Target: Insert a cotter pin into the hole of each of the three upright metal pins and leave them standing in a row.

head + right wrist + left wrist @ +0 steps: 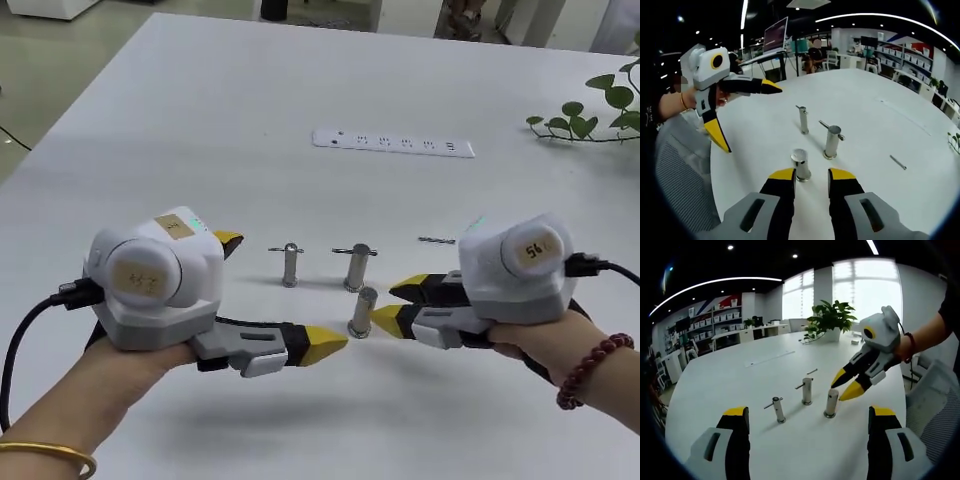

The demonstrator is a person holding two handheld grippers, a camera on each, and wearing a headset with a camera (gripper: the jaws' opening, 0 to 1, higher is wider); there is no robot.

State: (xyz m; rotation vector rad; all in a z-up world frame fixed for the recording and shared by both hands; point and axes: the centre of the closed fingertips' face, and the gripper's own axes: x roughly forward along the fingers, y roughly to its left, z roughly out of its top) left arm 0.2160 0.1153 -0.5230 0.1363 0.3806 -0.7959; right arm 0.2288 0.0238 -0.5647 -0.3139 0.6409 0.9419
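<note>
Left gripper [277, 291] held level in left hand, jaws spread wide apart, right gripper [388, 304] pointed leftward, jaws narrowly apart, tips just beside bare metal pin [362, 312] upright on white bench [200, 120], thin pin [290, 266] and wider pin [356, 268] behind, each crossed by a cotter pin, loose cotter pin [437, 240] laid further right.

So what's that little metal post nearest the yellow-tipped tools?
The nearest metal pin is a short, shiny, steel-looking cylinder with a flat top and a wider foot, standing upright on the white table. No cross pin shows through it, unlike the pin behind it. The right hand-held gripper, jaws open, has its yellow tips right beside it; whether they touch cannot be told.
</note>
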